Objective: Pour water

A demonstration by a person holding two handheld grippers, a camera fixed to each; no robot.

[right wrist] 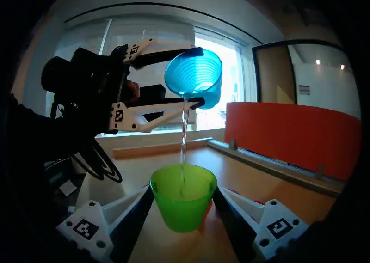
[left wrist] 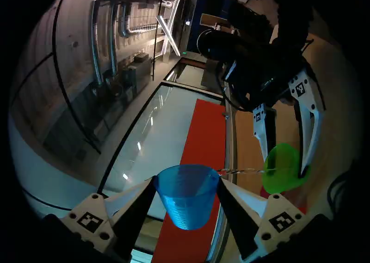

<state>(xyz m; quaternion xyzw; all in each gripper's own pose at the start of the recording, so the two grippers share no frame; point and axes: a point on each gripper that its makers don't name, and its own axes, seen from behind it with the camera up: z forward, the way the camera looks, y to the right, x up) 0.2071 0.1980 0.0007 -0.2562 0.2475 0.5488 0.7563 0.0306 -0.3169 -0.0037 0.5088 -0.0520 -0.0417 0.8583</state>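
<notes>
The left claw [left wrist: 186, 189] grips the tilted blue cup [left wrist: 187, 202] above the green cup [right wrist: 183, 208] clamped in the right claw [right wrist: 183, 193], and its thin water stream [right wrist: 183, 138] lands centrally, so a slow, steady tilt seems wisest.

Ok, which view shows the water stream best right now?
The right gripper view: the stream runs its full length from the tilted blue cup down into the green cup. The left gripper view shows it as a thin, faint line between the two cups.
</notes>
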